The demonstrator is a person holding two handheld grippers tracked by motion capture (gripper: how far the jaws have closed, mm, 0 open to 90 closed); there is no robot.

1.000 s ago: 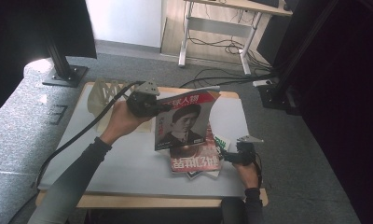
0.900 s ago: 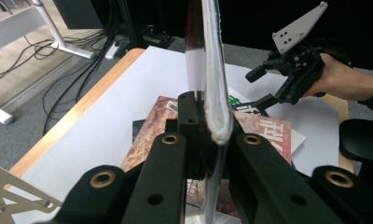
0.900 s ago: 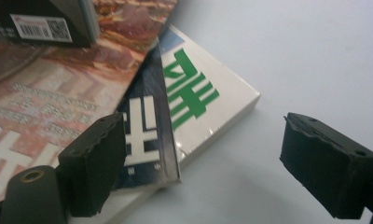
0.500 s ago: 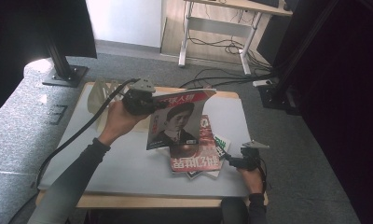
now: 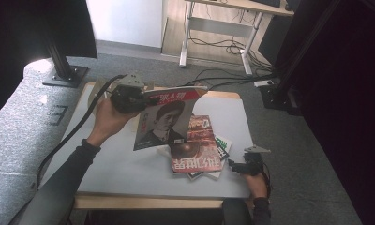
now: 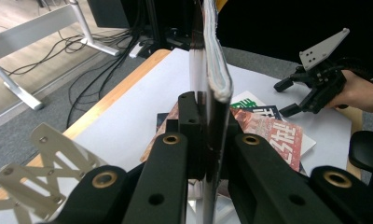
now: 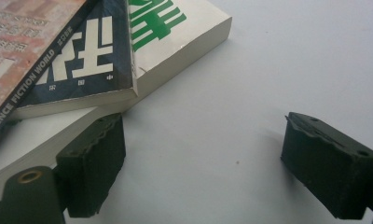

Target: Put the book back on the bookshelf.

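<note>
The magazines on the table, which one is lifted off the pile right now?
The magazine with the portrait cover, clamped at its edge by the left gripper and held up, tilted. The red-covered one and the books under it lie flat.

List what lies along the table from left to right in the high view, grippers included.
Left gripper → lifted portrait magazine → stack of magazines lying flat → right gripper at the table's right edge.

My magazine [image 5: 164, 123], portrait on its cover under a red title band, hangs tilted above the pile [image 5: 197, 157], clear of the table.
</note>
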